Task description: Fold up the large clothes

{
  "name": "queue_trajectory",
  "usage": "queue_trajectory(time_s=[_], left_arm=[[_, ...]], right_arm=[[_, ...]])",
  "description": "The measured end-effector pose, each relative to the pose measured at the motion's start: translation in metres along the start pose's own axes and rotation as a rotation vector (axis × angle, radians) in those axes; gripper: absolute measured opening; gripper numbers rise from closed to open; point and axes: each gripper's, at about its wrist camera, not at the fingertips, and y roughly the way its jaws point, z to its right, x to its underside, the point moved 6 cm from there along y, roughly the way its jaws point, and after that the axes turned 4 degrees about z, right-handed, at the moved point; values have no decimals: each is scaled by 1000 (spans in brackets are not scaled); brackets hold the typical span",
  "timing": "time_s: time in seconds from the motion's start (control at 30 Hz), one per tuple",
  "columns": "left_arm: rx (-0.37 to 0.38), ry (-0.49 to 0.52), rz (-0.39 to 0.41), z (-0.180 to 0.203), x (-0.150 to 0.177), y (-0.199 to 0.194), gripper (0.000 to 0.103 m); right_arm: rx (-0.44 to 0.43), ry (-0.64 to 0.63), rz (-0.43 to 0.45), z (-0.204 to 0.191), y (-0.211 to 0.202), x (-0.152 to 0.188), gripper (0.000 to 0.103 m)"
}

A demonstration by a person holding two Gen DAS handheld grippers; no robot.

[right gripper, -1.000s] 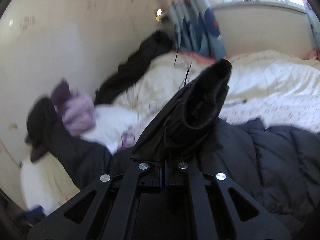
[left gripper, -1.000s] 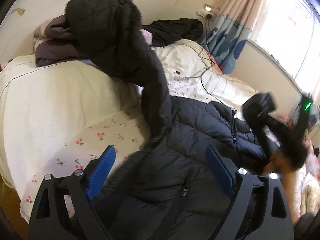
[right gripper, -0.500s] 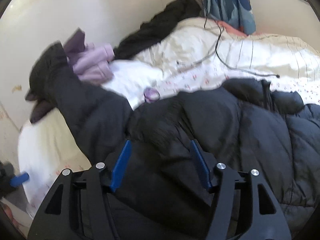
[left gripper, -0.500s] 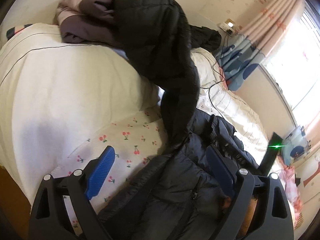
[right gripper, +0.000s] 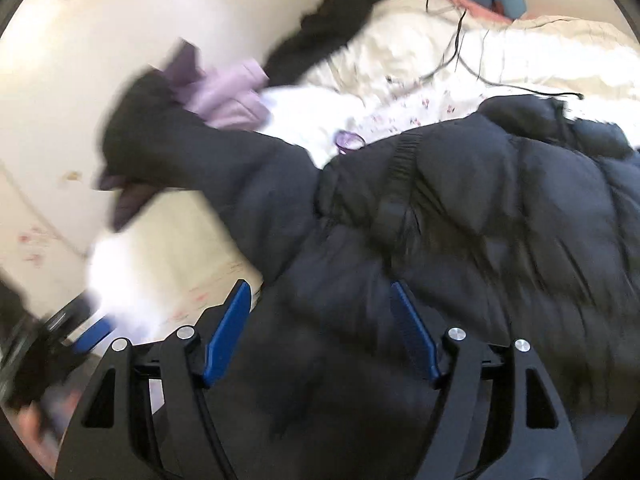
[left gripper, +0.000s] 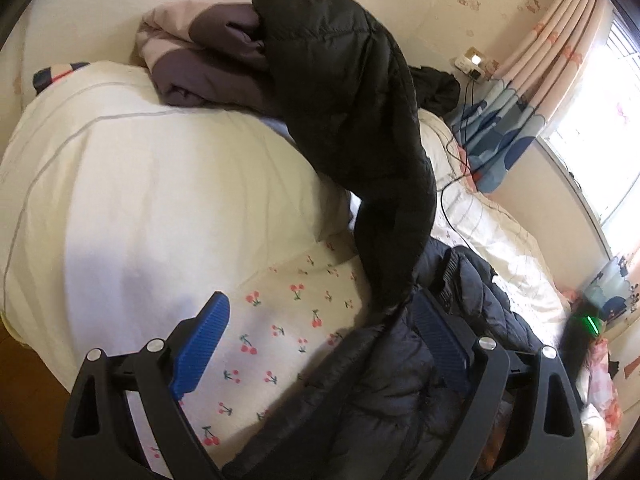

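Observation:
A large black puffer jacket (left gripper: 380, 400) lies spread on the cherry-print bed sheet (left gripper: 288, 320). One sleeve (left gripper: 360, 120) runs up over a folded white duvet. My left gripper (left gripper: 320, 340) is open above the jacket's edge, with sheet and jacket fabric lying under its fingers and nothing gripped. In the blurred right wrist view the jacket (right gripper: 480, 220) fills the right side, and a ribbed cuff (right gripper: 400, 160) rests on its body. The right gripper (right gripper: 320, 332) hovers low over the jacket with its jaws opening. Fabric lies below them and the pads do not press on it.
A folded white duvet (left gripper: 140, 200) bulks up on the left, topped by a purple and pink garment (left gripper: 200, 60). Another dark garment (left gripper: 436, 88) lies by the wall, and a black cable (left gripper: 452, 184) trails over the bed. A curtain (left gripper: 500, 120) and window stand at right.
The right gripper was shut on the jacket's sleeve end held up in front of it; it has let go, opened and sunk toward the jacket. The left view has swung left and rolled.

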Motion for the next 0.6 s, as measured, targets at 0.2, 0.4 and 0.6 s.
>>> queue_trajectory(time_s=[0.2,0.4,0.6], left_arm=[[-12,21,73,11,-8,-10,90],[57,114,71,66,-96,-6,90],[39,-3,37,58,-191,1,91]], right_arm=[[-7,-30,-19,14,-56,35,77],[-98,-93,24,-7,-93,37,77],[-162,-186,128,-61,-59,-62,78]])
